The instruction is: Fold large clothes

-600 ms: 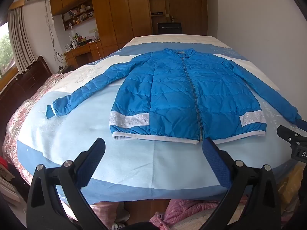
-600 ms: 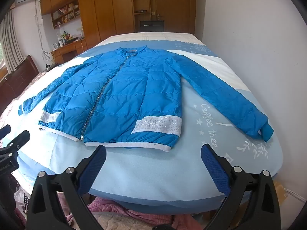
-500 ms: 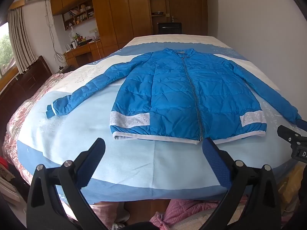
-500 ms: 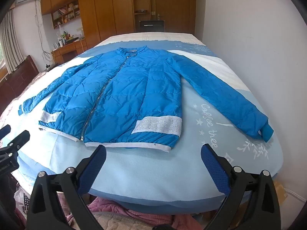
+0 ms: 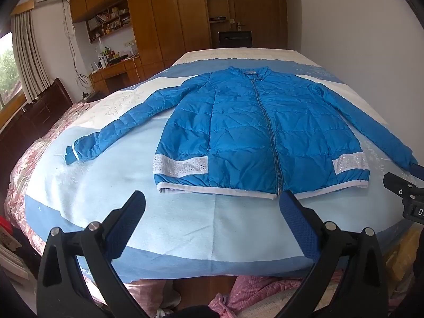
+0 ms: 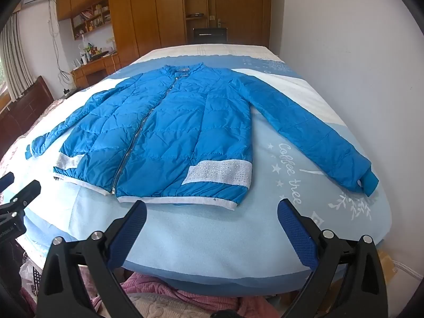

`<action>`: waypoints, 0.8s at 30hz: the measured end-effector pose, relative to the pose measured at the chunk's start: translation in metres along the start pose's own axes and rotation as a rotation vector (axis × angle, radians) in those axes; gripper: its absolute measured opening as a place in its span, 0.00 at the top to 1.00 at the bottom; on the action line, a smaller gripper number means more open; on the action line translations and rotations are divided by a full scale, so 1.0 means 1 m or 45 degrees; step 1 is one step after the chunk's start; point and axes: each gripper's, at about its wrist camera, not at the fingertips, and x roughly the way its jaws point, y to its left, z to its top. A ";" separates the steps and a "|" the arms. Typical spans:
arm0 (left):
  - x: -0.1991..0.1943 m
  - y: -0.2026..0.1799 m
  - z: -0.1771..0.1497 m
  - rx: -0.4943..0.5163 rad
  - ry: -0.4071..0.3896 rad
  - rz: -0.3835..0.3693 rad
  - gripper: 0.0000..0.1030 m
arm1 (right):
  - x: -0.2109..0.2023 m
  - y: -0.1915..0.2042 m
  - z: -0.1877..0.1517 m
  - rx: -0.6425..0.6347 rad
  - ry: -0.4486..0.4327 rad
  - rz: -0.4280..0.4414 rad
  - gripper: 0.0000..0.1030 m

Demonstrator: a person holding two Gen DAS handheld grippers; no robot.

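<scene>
Nearest to me, the left gripper (image 5: 212, 209) is held out over the foot of the bed, its blue-padded fingers (image 5: 298, 225) spread wide with nothing between them. The right gripper (image 6: 212, 212) hangs beside it in the same way, jaws wide apart and empty. Neither touches any cloth; both sit short of the bed's near edge, above a heap of pink fabric (image 6: 159, 290) lying below the mattress.

Just beyond the fingertips, a pale blue blanket (image 5: 185, 228) covers the bed. On it the blue jacket (image 5: 259, 137) lies flat on its back, zipped up, its white hem turned toward the grippers and its collar pointing away. The hem lies a little way in from the near edge, ahead of both grippers. In the left wrist view the zip's lower end sits just beyond the right-hand fingertip. Both sleeves are spread out to the sides, one cuff (image 6: 369, 184) resting near the white wall, the other (image 5: 73, 155) toward the window side.

Farther back stand a wooden desk (image 5: 116, 73) cluttered with small items, tall wooden wardrobes (image 6: 148, 13) and a closed door.
</scene>
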 end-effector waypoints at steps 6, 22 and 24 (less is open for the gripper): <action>0.000 0.004 0.000 0.001 -0.008 0.002 0.03 | 0.000 0.000 0.000 0.001 0.000 -0.001 0.04; -0.004 0.001 0.000 0.005 -0.011 0.004 0.03 | 0.000 0.001 0.000 0.000 0.002 0.000 0.04; -0.004 0.001 0.000 0.006 -0.011 0.005 0.03 | 0.000 0.001 0.000 0.000 0.001 0.001 0.04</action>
